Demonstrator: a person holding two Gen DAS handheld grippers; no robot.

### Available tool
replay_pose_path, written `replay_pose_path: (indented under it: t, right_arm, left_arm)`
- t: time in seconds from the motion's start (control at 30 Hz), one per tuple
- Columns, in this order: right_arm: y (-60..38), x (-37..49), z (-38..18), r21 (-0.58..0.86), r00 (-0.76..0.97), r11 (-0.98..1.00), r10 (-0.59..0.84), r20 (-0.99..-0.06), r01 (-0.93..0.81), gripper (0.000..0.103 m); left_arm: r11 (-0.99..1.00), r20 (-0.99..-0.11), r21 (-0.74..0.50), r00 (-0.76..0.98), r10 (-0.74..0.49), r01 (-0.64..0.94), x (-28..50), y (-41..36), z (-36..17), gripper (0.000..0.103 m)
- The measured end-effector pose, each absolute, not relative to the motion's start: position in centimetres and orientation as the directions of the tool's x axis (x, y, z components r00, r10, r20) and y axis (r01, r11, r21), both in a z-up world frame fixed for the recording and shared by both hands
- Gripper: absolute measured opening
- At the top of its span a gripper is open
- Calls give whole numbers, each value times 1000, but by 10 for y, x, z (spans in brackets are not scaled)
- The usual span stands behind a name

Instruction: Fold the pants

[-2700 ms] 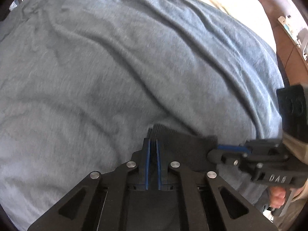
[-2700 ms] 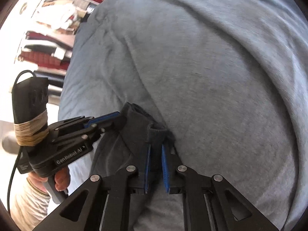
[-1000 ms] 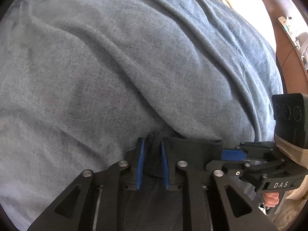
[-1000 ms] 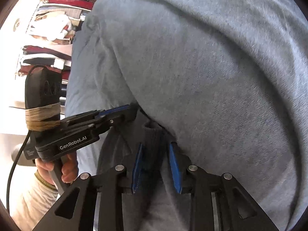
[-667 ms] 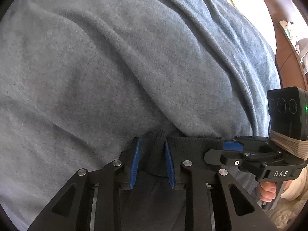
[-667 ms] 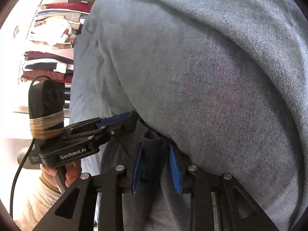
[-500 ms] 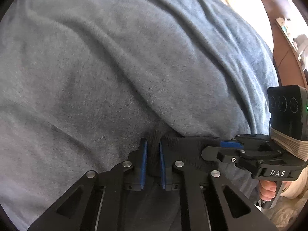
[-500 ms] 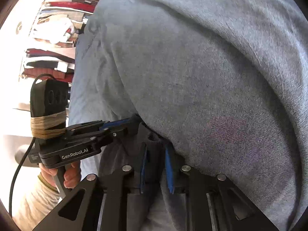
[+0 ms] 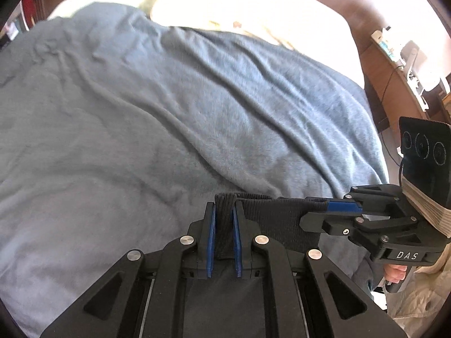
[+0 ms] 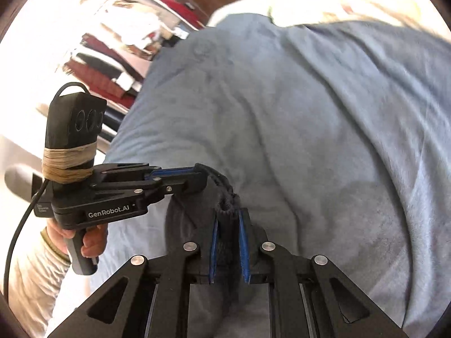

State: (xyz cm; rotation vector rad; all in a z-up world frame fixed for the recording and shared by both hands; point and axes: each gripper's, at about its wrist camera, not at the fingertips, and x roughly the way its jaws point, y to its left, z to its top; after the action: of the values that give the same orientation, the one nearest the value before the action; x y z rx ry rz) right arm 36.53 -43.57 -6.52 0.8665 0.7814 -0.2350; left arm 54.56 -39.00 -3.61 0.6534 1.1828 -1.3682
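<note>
Two black two-finger grippers with blue pads held one pair of dark charcoal knit pants (image 9: 279,222) by its ribbed waistband. The left gripper (image 9: 224,219) had its jaws nearly closed, parted only by the thickness of the bunched waistband clamped between the pads. The right gripper (image 10: 228,225) had its jaws narrowed to the same degree, pinching a gathered fold of the same band. In the left wrist view, the right gripper (image 9: 327,211) entered from the right side and gripped the far end of the band, which ran taut between the two grasp points. In the right wrist view, the left gripper (image 10: 197,176) entered from the left and held the other end of the band.

One blue-grey fleece blanket (image 9: 169,118) covered the bed beneath the pants and showed several long diagonal creases. The waistband was raised above the blanket; the remainder of the garment hung below the jaws and was largely hidden by the gripper bodies. One cream pillow (image 9: 253,8) lay at the head of the bed beyond the blanket. One stack of folded red, white and dark clothes (image 10: 112,64) stood past the left edge of the bed. Two bare hands were visible, one on each gripper handle (image 10: 90,242).
</note>
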Motion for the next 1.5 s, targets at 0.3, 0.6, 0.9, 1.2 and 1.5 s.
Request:
replay_pose_path:
  t: [0.3,0.6,0.9,1.2,1.5]
  right_arm:
    - [-367,362,-8,555,746,738,107,-658,383,14]
    - [-260,359,31,450,744,850,109,-660,274,14]
    - [-155,347,45,411,727,893,159,-668,182,14]
    - [-68,345,27,358,667,932,235,-707,51,14]
    - [-2,350,-22,310,583,950,269,-767,-31,14]
  left_arm:
    - [217,-872,-213,-85,-481,953,539,-289,25,12]
    - [265,-838,-179,-6,-545,948,516,-183,56,12]
    - [345,-841,-167,49,-539,924,494,-77,57,12]
    - [459,-837,-189,101,-537,868,479,12,25,12]
    - [546,-843,-251,97,-530,799,472,77,-40,12]
